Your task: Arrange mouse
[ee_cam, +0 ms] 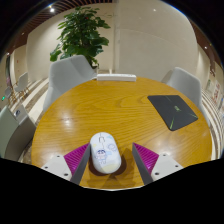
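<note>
At the far left, a grey chair (pixel 12 128) stands against the edge of the round wooden table (pixel 110 108). A second, paler chair (pixel 68 72) stands at the table's far left side, and behind it a leafy potted plant (pixel 84 32) rises before a cream wall.

The table's surface is glossy and reflects ceiling light near the middle.

The gripper (pixel 110 160) is spread wide. Its left finger, carrying a magenta pad (pixel 75 157), sits just to the left of the white mouse (pixel 104 152). The mouse rests flat on the table near its close edge, lengthwise along the line of the fingers, its grey scroll wheel visible at the centre. It stands between the two fingers with a gap on each side; neither pad touches it. The right finger's pad (pixel 147 156) lies further from the mouse than the left one does.

Beyond the mouse, at the table's far edge, the back of a white chair (pixel 117 76) shows.

To the right, a dark flat rectangular item (pixel 172 110), possibly a mouse mat or closed laptop, lies on the table well apart from the mouse. Another grey chair (pixel 184 84) stands at the table's right side.
</note>
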Available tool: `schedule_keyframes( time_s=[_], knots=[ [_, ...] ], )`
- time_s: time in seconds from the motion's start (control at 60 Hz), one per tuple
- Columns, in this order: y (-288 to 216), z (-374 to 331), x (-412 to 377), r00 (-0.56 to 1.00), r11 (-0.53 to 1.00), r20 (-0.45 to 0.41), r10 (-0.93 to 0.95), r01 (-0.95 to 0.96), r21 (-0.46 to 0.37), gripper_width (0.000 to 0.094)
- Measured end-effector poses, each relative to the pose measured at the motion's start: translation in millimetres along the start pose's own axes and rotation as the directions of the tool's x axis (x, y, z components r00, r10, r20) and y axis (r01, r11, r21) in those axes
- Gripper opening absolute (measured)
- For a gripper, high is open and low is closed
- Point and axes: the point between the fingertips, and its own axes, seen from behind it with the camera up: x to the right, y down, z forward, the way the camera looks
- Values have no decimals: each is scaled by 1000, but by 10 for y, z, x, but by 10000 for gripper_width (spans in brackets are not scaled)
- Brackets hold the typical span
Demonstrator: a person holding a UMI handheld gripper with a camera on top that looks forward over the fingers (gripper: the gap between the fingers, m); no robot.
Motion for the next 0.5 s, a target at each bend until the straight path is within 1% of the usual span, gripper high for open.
schedule_keyframes(
  time_s=[0.05, 0.1, 0.15, 0.217, 0.233, 0.267, 0.383, 0.467, 0.5],
  knots=[
    [-19, 18, -7, 1000, 1000, 1, 0, 0, -1, 866],
    [2, 19, -40, 1000, 1000, 4, -4, 4, 0, 829],
    [-20, 47, -64, 1000, 1000, 15, -18, 18, 1, 766],
    [9, 4, -150, 998, 999, 39, -51, 51, 2, 541],
    [-21, 28, -142, 998, 998, 35, -60, 60, 2, 505],
    [-27, 24, -136, 997, 997, 26, -76, 75, 4, 497],
    [-33, 31, -129, 994, 994, 19, -106, 105, 3, 416],
    [-70, -55, -117, 996, 997, 38, -76, 77, -21, 410],
    [-158, -107, -70, 998, 998, 38, -58, 59, -14, 409]
  ],
)
